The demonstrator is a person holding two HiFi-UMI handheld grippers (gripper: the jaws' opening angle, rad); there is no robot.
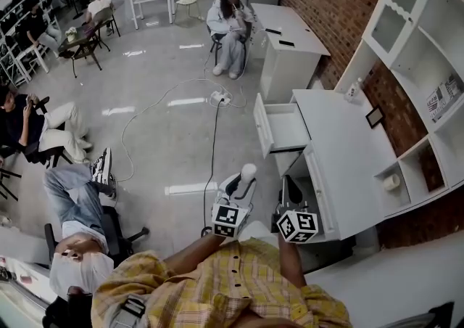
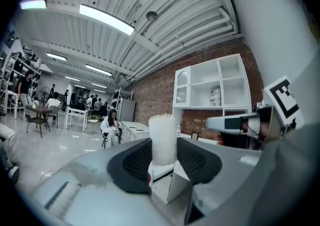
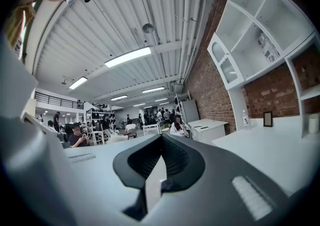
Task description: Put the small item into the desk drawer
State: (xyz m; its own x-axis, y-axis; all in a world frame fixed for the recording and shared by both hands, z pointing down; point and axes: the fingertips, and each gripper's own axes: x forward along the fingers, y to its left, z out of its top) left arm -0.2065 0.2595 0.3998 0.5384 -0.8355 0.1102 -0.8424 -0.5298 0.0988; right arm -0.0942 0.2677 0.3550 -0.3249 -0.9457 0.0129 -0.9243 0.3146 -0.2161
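White and upright, the small item (image 2: 162,137) sits clamped in the left gripper's (image 2: 162,151) wide-set jaws, well short of the desk's (image 1: 348,152) open drawer (image 1: 262,125). The right gripper's (image 3: 160,142) jaws are closed together, empty. Loosening the grip early would likely drop it onto the floor (image 1: 167,138).

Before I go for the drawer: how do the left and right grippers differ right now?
The left gripper clamps a white cylinder between its jaws; the right gripper holds nothing. Left jaws stand apart on it; right jaws meet at the tips. Both point roughly level, beside the white desk.
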